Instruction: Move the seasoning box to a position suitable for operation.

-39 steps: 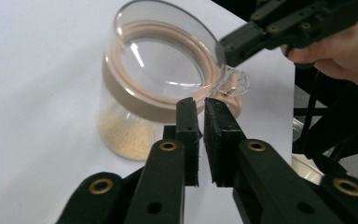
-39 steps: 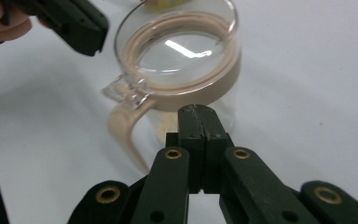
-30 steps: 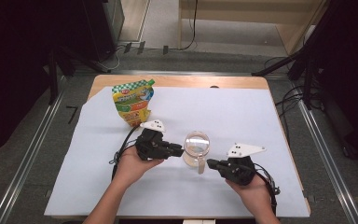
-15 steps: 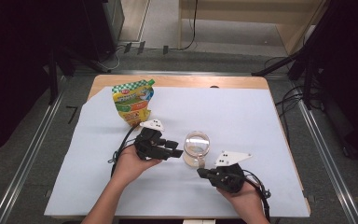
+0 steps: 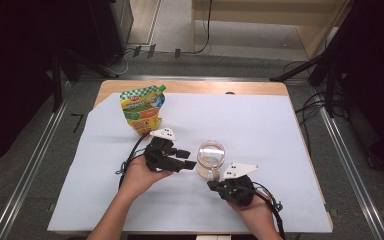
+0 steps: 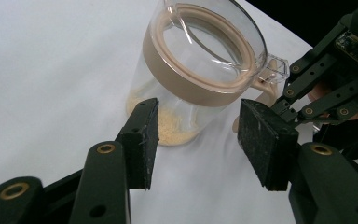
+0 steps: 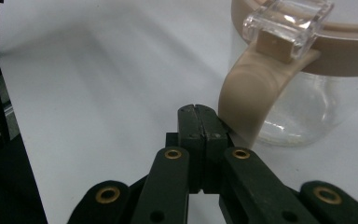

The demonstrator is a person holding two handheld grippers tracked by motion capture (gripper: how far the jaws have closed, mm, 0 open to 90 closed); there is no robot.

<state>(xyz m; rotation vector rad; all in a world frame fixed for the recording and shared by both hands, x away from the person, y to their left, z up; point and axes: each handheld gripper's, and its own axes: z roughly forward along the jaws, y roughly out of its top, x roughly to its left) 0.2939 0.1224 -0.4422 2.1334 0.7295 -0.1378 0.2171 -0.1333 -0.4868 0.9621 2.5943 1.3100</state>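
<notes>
A clear jar (image 5: 211, 159) with a tan lid ring, a tan handle and a clear clasp stands upright on the white sheet; pale yellow grains lie at its bottom (image 6: 168, 128). My left gripper (image 5: 189, 161) is open just left of it, its pads (image 6: 142, 135) spread in front of the jar's (image 6: 191, 70) lower wall without touching. My right gripper (image 5: 214, 185) sits at the jar's near side, shut with nothing between its jaws. Its tips (image 7: 197, 114) lie close beside the lower end of the tan handle (image 7: 244, 93); I cannot tell whether they touch.
A colourful snack pouch (image 5: 142, 109) stands at the back left of the white sheet (image 5: 260, 125), which covers most of the wooden table (image 5: 190, 87). Cables trail from both grippers. In the left gripper view the right gripper (image 6: 335, 84) shows beyond the jar.
The right gripper has moved left and toward the person, ending with its tips at the jar's handle. The left gripper and the jar have stayed put.
</notes>
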